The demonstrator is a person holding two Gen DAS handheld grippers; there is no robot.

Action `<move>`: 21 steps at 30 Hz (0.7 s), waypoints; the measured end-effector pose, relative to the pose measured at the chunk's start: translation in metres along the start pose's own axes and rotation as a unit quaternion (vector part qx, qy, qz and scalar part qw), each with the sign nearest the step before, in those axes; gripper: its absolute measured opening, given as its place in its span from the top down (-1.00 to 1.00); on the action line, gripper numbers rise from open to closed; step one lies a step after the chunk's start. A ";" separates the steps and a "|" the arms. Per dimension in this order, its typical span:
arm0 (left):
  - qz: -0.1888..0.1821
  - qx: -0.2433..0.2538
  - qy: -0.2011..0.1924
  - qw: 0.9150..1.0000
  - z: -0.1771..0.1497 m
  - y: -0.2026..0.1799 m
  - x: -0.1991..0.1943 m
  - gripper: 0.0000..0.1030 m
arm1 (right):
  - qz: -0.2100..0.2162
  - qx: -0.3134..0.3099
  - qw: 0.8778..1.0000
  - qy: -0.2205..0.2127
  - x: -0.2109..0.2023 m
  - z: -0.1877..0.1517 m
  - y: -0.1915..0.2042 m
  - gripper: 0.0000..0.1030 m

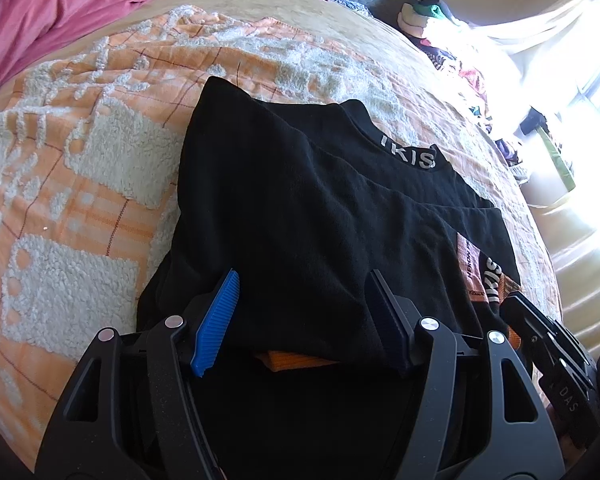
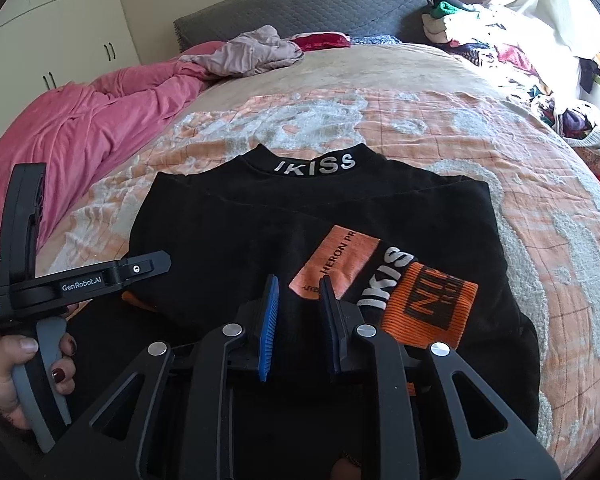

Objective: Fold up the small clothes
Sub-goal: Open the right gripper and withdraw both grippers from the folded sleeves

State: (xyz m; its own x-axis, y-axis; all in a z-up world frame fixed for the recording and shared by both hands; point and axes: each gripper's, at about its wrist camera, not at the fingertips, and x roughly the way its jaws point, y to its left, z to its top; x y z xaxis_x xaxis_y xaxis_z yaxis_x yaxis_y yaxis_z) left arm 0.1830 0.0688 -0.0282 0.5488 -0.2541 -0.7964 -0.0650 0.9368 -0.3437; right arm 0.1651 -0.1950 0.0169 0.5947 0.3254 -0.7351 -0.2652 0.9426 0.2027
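Note:
A black sweater (image 1: pixel 300 208) (image 2: pixel 320 216) with "IKISS" on its collar (image 2: pixel 315 166) lies on the bed, sleeves folded in over the body. An orange cuff (image 2: pixel 428 304) of one sleeve rests on top. My left gripper (image 1: pixel 304 300) is open, its fingers wide apart over the sweater's near left hem, with black cloth between them. My right gripper (image 2: pixel 300 300) is partly open with a narrow gap, low over the near middle of the sweater, holding nothing that I can see. The left gripper also shows at the left of the right wrist view (image 2: pixel 76 280).
The sweater lies on an orange and white fleece blanket (image 2: pixel 500 128) on the bed. A pink duvet (image 2: pixel 80 128) is bunched at the left. Crumpled clothes (image 2: pixel 256 52) lie by the grey headboard (image 2: pixel 300 8). A clothes pile (image 2: pixel 520 60) fills the right side.

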 end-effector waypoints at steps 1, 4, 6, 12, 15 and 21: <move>0.000 0.001 0.000 1.000 -0.001 0.000 0.000 -0.12 | 0.003 0.005 1.000 0.004 0.001 -0.001 -0.002 0.46; -0.002 0.000 0.000 1.000 -0.002 0.000 0.000 -0.12 | -0.009 0.009 1.000 0.018 0.008 -0.004 -0.009 0.46; -0.004 0.000 0.000 1.000 -0.001 0.001 0.000 -0.12 | -0.018 0.016 0.999 0.037 0.014 -0.008 -0.017 0.47; -0.003 0.006 0.001 1.000 -0.004 0.001 0.000 -0.12 | -0.011 0.047 0.998 0.047 0.019 -0.016 -0.031 0.57; -0.001 0.006 0.001 1.000 -0.004 0.000 0.000 -0.12 | -0.015 0.042 0.998 0.044 0.016 -0.016 -0.028 0.52; 0.006 0.013 0.000 1.000 -0.006 -0.004 -0.003 -0.12 | -0.020 0.035 0.999 0.028 0.003 -0.018 -0.023 0.44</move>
State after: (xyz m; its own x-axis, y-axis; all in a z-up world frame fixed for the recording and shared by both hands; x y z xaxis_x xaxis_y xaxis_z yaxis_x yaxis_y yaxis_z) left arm 0.1761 0.0648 -0.0273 0.5476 -0.2428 -0.8008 -0.0493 0.9460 -0.3205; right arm 0.1597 -0.2175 -0.0013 0.5596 0.2836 -0.7788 -0.1873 0.9586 0.2145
